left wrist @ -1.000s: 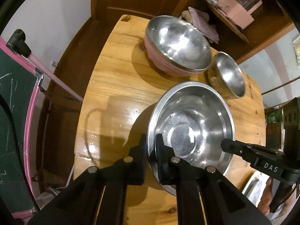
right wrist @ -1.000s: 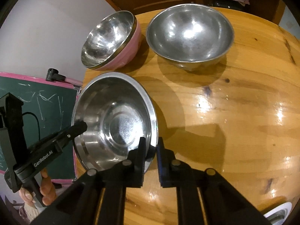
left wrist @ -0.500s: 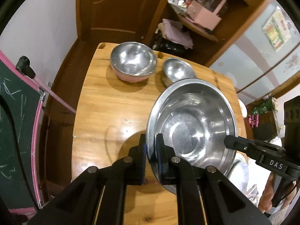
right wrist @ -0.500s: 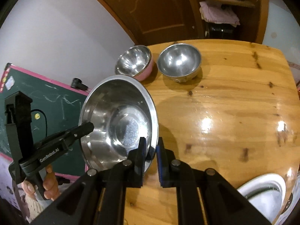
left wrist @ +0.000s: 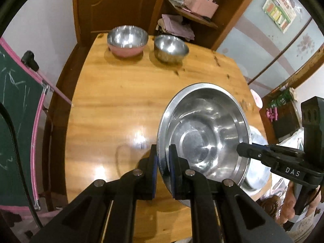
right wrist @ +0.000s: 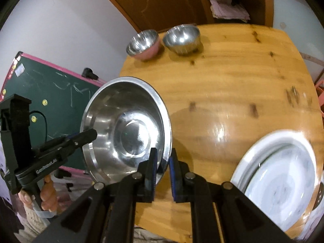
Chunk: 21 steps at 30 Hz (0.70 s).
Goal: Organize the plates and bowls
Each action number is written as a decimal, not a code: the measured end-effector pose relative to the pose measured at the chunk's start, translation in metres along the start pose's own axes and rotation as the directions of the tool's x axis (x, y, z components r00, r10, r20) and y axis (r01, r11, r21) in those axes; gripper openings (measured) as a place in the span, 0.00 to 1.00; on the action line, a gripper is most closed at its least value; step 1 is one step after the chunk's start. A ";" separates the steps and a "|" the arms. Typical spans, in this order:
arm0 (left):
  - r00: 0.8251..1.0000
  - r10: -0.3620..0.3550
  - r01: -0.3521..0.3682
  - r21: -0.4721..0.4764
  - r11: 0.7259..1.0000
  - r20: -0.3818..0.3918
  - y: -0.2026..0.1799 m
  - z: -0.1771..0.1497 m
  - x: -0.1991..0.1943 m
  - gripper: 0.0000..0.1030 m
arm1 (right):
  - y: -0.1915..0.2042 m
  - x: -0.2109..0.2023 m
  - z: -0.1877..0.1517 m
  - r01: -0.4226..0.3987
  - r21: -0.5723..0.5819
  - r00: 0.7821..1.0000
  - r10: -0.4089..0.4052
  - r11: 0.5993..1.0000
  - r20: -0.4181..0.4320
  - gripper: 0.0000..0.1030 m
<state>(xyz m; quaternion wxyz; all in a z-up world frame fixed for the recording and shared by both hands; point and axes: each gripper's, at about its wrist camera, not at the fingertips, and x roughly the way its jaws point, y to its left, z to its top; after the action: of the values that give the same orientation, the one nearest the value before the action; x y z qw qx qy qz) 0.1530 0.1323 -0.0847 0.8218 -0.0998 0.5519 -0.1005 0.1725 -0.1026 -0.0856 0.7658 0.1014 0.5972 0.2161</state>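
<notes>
While your left gripper (left wrist: 162,163) and right gripper (right wrist: 163,165) each clamp opposite rims of the large steel basin (left wrist: 204,133), it hangs between them above the wooden table (left wrist: 121,105), mouth upward, tilted slightly; no long axis, being round.

The big shiny stainless steel basin (left wrist: 204,129) is throwing mirror-like reflections, same as the small polished steel bowl (left wrist: 171,48) and the pink-sided steel-lined bowl (left wrist: 127,40). The glossy varnished yellow wood table (left wrist: 121,101) is glaring under the light, while the matt black plastic gripper fingers (left wrist: 149,172) are looking dull.
</notes>
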 end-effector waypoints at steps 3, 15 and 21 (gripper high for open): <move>1.000 0.011 -0.011 -0.008 1.000 -0.012 0.002 -0.021 0.012 0.08 | -0.006 0.013 -0.018 0.014 0.009 1.000 -0.014 1.000 -0.017 0.10; 0.999 0.009 -0.015 -0.118 0.993 -0.048 0.034 -0.070 0.041 0.08 | -0.005 0.059 -0.056 0.002 0.001 0.993 -0.002 1.000 -0.116 0.11; 0.997 0.018 -0.027 -0.126 0.992 -0.071 0.039 -0.080 0.050 0.08 | -0.001 0.071 -0.058 0.024 -0.024 0.990 -0.027 0.999 -0.135 0.11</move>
<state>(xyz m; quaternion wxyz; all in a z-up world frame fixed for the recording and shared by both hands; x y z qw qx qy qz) 0.1000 0.1513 -0.1694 0.7951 -0.1419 0.5866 -0.0593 0.1306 -0.0774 -0.1628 0.7273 0.0704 0.6465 0.2192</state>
